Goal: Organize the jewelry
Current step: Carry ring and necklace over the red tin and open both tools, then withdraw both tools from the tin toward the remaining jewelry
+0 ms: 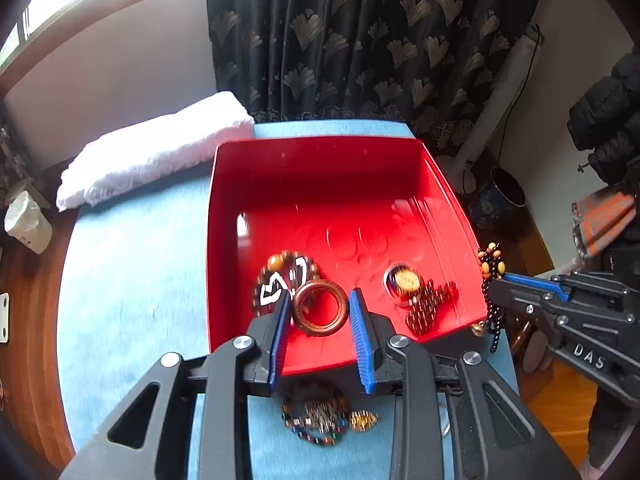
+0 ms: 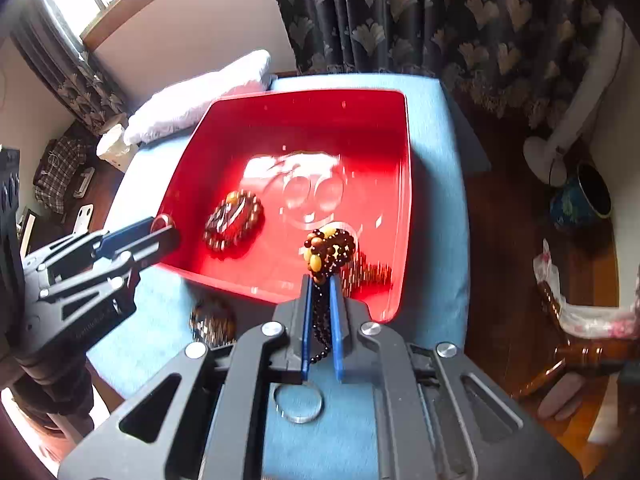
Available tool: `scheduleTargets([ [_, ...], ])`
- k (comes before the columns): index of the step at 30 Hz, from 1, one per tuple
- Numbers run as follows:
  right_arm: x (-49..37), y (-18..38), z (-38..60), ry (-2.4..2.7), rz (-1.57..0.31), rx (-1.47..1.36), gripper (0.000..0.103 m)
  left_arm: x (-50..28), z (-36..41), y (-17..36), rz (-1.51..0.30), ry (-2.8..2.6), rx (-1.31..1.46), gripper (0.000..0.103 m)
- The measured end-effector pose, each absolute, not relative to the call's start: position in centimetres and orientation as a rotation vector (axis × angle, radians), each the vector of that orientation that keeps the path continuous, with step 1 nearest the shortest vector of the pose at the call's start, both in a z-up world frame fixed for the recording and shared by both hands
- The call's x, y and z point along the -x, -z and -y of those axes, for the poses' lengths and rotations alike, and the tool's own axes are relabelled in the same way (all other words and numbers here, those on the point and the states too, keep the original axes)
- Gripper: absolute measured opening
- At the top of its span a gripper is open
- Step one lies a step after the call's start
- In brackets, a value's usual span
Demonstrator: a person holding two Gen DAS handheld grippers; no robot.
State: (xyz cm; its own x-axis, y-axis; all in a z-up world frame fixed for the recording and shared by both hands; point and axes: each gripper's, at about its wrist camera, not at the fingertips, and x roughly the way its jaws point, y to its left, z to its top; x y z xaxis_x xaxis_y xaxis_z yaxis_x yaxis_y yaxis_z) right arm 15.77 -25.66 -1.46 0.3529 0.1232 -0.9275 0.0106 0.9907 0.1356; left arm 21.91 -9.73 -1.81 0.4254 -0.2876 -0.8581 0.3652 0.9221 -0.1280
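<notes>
Right wrist view shows the right tongs (image 2: pixel 321 280) clamped on a dark beaded strand (image 2: pixel 330 250) above the red tray (image 2: pixel 404 184)'s near rim, while the left tongs (image 1: pixel 319 300) grip an amber ring (image 1: pixel 319 307) there; likely next, both release inside.

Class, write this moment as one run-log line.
left gripper: shut on brown ring, over red tray | right gripper: shut on dark bead string, at tray edge
</notes>
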Motion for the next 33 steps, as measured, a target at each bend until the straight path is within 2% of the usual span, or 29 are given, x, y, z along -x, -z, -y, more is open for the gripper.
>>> scheduleTargets([
  [6, -19.6, 4.0, 25.7, -0.084, -1.253, -0.123, 0.007, -26.2, 10.6, 3.5, -1.115, 0.42, -0.093, 0.029],
  [14, -21.3, 6.7, 25.5, -0.088, -1.306, -0.137, 0.01, -28.1, 11.6, 6.2, -1.191, 0.408, -0.105, 0.03],
  [16, -21.4, 6.8, 25.6, -0.082, -1.305, -0.131, 0.012, -28.1, 11.5, 6.4, -1.197, 0.403, -0.106, 0.032],
  [17, -21.3, 6.8, 25.6, -0.075, -1.303, -0.127, 0.016, -28.1, 11.4, 6.4, -1.198, 0.406, -0.102, 0.034],
  [19, -21.2, 6.6, 25.8, -0.072, -1.293, -0.132, 0.017, -27.9, 11.4, 6.2, -1.192, 0.408, -0.101, 0.04],
  [27, -19.3, 4.3, 26.4, -0.065, -1.232, -0.145, 0.019, -26.4, 9.7, 3.8, -1.125, 0.38, -0.081, 0.045],
  [29, -18.3, 3.4, 26.4, -0.059, -1.207, -0.144, 0.028, -25.4, 8.7, 3.0, -1.096, 0.358, -0.078, 0.047],
  [32, -16.3, 2.3, 26.1, -0.067, -1.172, -0.133, 0.033, -23.6, 7.2, 1.8, -1.057, 0.333, -0.078, 0.051],
  [33, -15.6, 2.1, 26.0, -0.073, -1.166, -0.136, 0.036, -23.1, 6.7, 1.6, -1.047, 0.325, -0.078, 0.057],
])
